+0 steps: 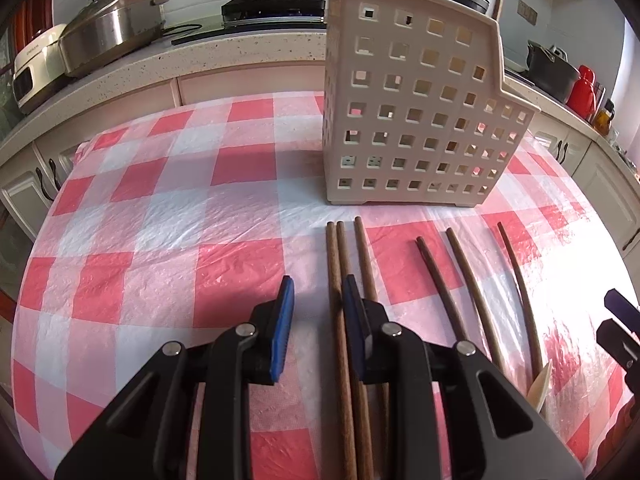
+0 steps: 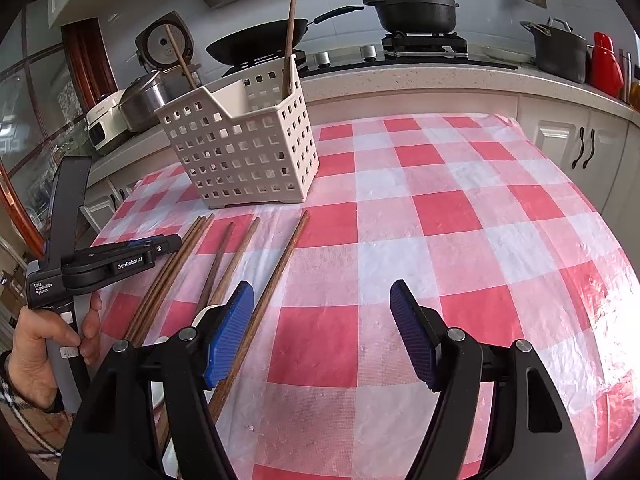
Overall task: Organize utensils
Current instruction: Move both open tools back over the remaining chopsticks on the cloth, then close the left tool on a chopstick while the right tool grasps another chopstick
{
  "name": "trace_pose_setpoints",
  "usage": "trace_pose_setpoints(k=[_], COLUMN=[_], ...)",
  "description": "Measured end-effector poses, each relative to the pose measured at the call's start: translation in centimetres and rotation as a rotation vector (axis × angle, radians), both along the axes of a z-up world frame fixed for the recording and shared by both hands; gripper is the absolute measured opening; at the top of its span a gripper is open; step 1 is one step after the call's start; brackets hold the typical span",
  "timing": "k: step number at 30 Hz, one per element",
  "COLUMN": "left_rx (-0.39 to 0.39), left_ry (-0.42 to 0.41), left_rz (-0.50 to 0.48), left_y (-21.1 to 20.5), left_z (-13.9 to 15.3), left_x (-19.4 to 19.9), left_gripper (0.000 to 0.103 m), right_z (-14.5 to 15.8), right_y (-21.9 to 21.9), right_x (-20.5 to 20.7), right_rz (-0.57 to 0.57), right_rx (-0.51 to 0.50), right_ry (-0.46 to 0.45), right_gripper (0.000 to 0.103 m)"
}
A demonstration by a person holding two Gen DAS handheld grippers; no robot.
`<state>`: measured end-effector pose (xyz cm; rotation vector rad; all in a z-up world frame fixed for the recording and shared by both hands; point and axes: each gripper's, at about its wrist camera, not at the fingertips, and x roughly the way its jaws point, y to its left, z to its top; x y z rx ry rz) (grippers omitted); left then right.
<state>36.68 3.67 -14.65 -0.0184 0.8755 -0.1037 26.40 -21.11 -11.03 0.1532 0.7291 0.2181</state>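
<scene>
The left hand-held gripper sits low over the checked tabletop, pointing toward the basket, its blue pads parted with nothing between them. Its right-side pad lies over the leftmost chopsticks, but whether it touches them I cannot tell. In the right wrist view a person's hand grips the handle of this gripper from below, at the tabletop's left edge.

The right hand-held gripper hovers above a bare patch of the red-and-white cloth, tilted down, with its jaws spread wide and released.

Six wooden chopsticks lie loose on the tabletop, roughly parallel, tips toward the basket. Seen from the left hand-held gripper, three sit close together just ahead and under its right finger, and three more fan out further right. From the right hand-held gripper, all six lie to its left, the nearest passing beside its left pad.

One beige perforated utensil basket stands upright ahead of both grippers, beyond the chopstick tips. Two chopsticks stand inside it, leaning against its walls.
</scene>
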Motion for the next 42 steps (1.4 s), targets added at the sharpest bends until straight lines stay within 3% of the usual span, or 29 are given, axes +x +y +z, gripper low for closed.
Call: trace_pose_setpoints(k=[5, 8, 9, 13, 18, 26, 32, 36, 42], left_rx=[0.014, 0.083, 0.074, 0.047, 0.007, -0.063, -0.099, -0.117, -0.129], left_ry=[0.011, -0.004, -0.001, 0.001, -0.005, -0.004, -0.002, 0.000, 0.003], left_rz=[-0.011, -0.015, -0.019, -0.033, -0.030, -0.007, -0.009, -0.011, -0.011], left_y=[-0.2, -0.9, -0.8, -0.5, 0.5, 3.1, 4.0, 4.3, 4.5], left_z=[-0.4, -0.6, -0.6, -0.5, -0.6, -0.6, -0.7, -0.7, -0.8], left_x=[0.1, -0.1, -0.2, -1.0, -2.5, -4.7, -5.7, -5.9, -5.7], left_gripper=[0.024, 0.017, 0.007, 0.006, 0.006, 0.006, 0.006, 0.006, 0.007], right_z=[0.1, 0.2, 0.2, 0.1, -0.7, -1.0, -2.3, -2.3, -2.2], right_y=[0.1, 0.4, 0.6, 1.2, 1.3, 4.8, 6.7, 5.0, 3.5], right_x=[0.0, 0.0, 0.1, 1.0, 3.5, 6.1, 7.1, 7.3, 6.9], right_rz=[0.001, 0.005, 0.008, 0.005, -0.004, 0.043, 0.066, 0.095, 0.127], right_rx=[-0.006, -0.017, -0.024, -0.069, -0.058, -0.094, -0.235, -0.196, -0.157], right_ry=[0.000, 0.000, 0.001, 0.019, 0.109, 0.154, 0.179, 0.193, 0.208], right_gripper=[0.067, 0.067, 0.067, 0.053, 0.040, 0.037, 0.032, 0.015, 0.013])
